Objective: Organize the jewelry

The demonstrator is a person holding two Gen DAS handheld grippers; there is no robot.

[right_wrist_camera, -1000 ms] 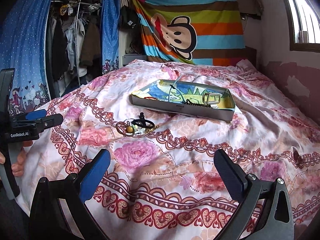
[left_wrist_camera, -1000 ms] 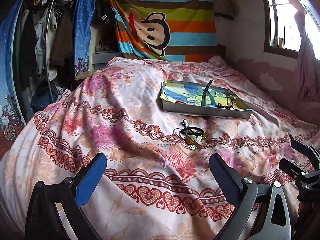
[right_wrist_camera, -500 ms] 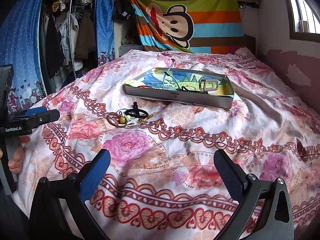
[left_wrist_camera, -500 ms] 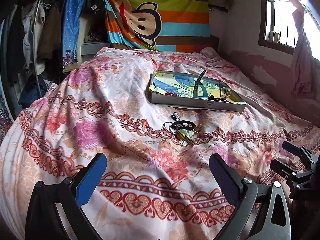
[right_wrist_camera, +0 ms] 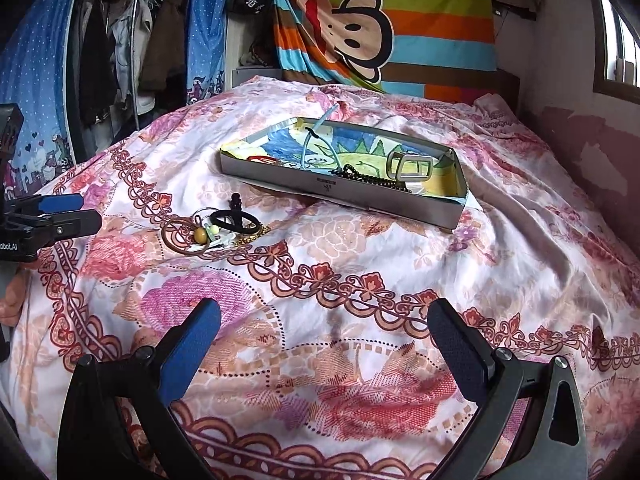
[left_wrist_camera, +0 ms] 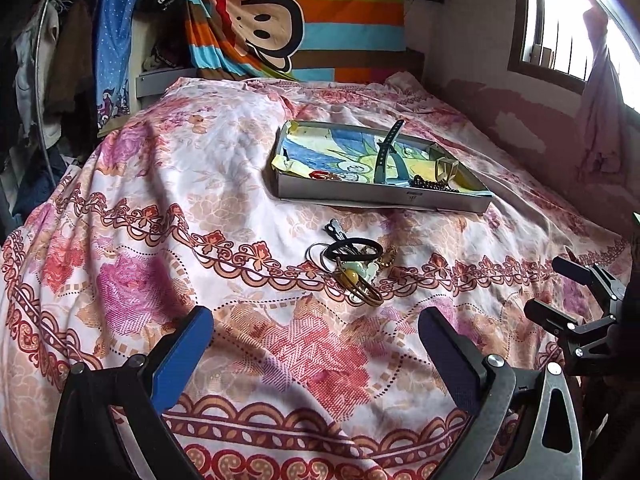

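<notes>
A small pile of jewelry (left_wrist_camera: 352, 262) lies on the floral bedspread: black hair ties, a brown bangle, beads, a gold chain. It also shows in the right wrist view (right_wrist_camera: 218, 230). Behind it sits a shallow grey box (left_wrist_camera: 384, 199) lined with a cartoon print, holding a dark strap, black beads and a clear buckle; the box also shows in the right wrist view (right_wrist_camera: 348, 196). My left gripper (left_wrist_camera: 316, 344) is open and empty, just short of the pile. My right gripper (right_wrist_camera: 324, 336) is open and empty, lower right of the pile.
The bed (left_wrist_camera: 200, 184) fills the view. A clothes rack (right_wrist_camera: 108, 52) with hanging garments stands at the left. A striped monkey-print cloth (left_wrist_camera: 292, 20) hangs at the head. A wall with a window (left_wrist_camera: 560, 40) runs along the right side.
Both grippers have moved forward over the bed toward the jewelry pile and the box, which now look closer. Both stay open.
</notes>
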